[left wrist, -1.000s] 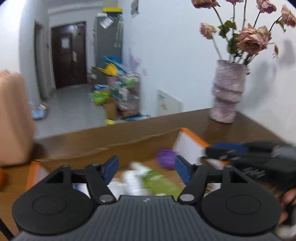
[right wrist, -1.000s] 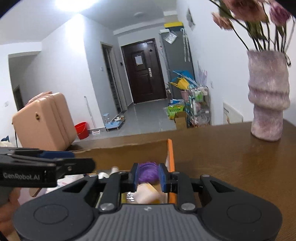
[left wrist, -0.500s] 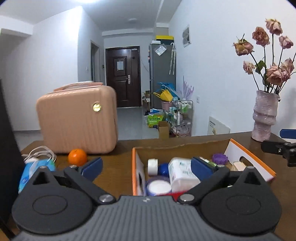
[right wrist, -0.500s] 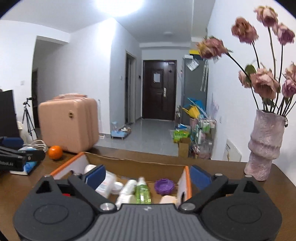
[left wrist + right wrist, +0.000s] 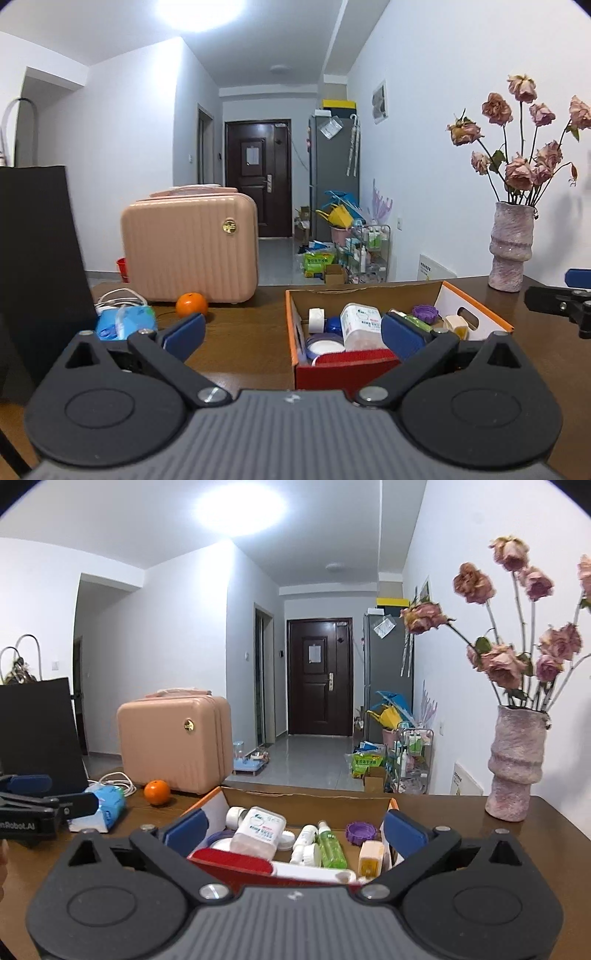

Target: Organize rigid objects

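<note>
Change: both pairs of tongs are standing back from the cardboard box (image 5: pixel 476 314), which a second ago filled each view close up; the whole box and the counter (image 5: pixel 240 343) are now showing, so EARLIER views are being outgrown.
Left tongs (image 5: pixel 293 332): gaping fully, nothing between the blue pads, having widened over the last second.
Right tongs (image 5: pixel 295 830): jaws opening to their widest, nothing pressed by the pads; a second ago they were nearly shut over the box by the purple lid (image 5: pixel 361 832).
Meaning for the task: I am judging that an item has just been let go into the box and both hands are pulling away, either finishing or getting ready for another pick.
Box contents: a white squarish bottle (image 5: pixel 258 832), a green spray bottle (image 5: pixel 331 849), a red brush-like piece (image 5: pixel 232 860) and a small yellowish container (image 5: pixel 368 860) are lying packed inside.
Box relative to left tongs: sitting lower centre-right of the left view, behind the right-hand pad.
Box relative to right tongs: lying dead centre in the right view, framed between the two pads but beyond them.
Loose things: an orange (image 5: pixel 191 304) and a blue wipes packet (image 5: pixel 125 323) are resting on the counter, left of the box, before the pink case (image 5: pixel 190 247).
Vase (image 5: pixel 515 764): standing far right, apart from the box.
</note>
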